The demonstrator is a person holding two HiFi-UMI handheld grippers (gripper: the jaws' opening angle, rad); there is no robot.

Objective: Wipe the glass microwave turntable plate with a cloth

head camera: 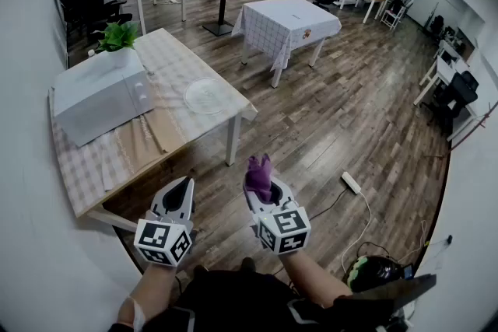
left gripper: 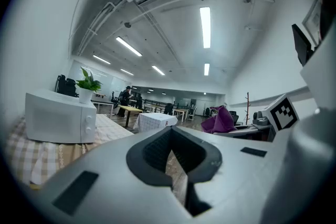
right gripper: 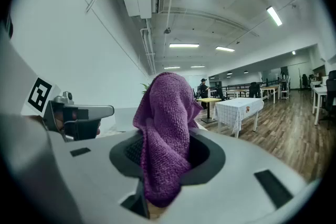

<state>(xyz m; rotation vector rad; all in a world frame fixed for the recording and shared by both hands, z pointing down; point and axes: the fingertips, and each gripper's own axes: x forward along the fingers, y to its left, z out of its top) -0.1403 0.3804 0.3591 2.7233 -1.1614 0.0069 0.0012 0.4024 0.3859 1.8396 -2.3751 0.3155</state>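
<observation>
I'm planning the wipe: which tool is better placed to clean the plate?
The right tool: it is shut on the cloth, while the left tool holds nothing. Both hang short of the plate.

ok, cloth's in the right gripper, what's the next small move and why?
Probably close the gap: carry the right gripper forward and left toward the glass plate. The purple cloth is already clamped in its jaws, but the plate lies on the table beside the microwave, well ahead of both grippers. The left gripper is shut and empty.
</observation>
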